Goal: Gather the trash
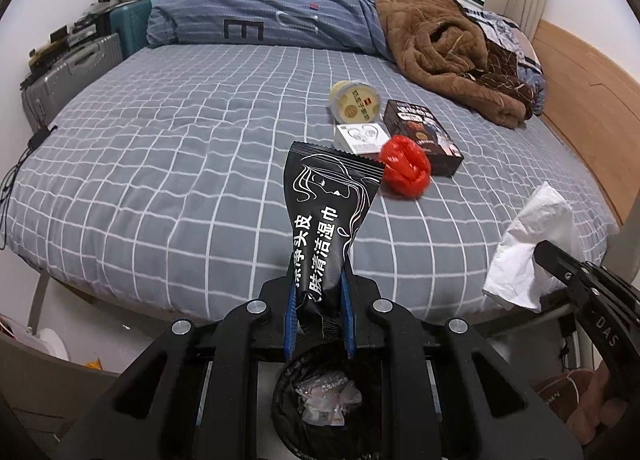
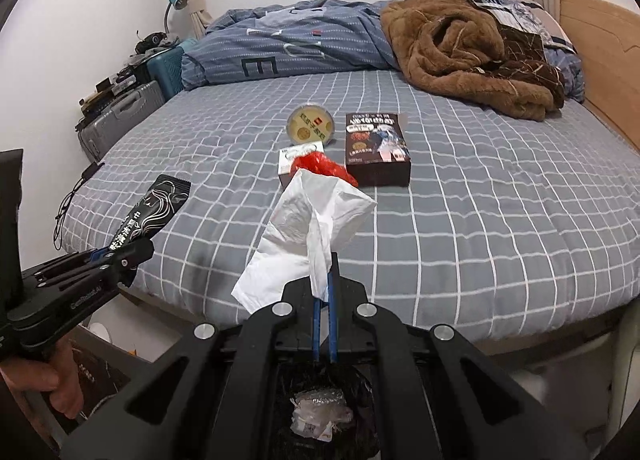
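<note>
Bed fills most of both views, grey sheet with a white grid. Blue-grey duvet heaped along the far side. Brown fleece blanket bunched at the far right near the wooden headboard. Suitcases stand against the wall left of the bed, clutter on top.

Bin with a black liner on the floor just in front of the bed, seen under both grippers, crumpled clear wrap and paper inside.

Left gripper: fingers clamped on the lower end of a black wet-wipe packet, white line drawing and white characters on it. Packet sticks up and forward, off the bed, above the bin. Hand on the left gripper's handle shows in the right wrist view.

Right gripper: fingers pinched nearly together on a white tissue, which fans up and to the left, also above the bin and off the bed.

Still on the bed, mid-mattress, in a tight cluster: dark box, round yellow-lidded tub on its side to its left, small white box in front of the tub, red crumpled plastic touching the white box and just beside the dark box.

Black cable hangs over the left bed edge.
</note>
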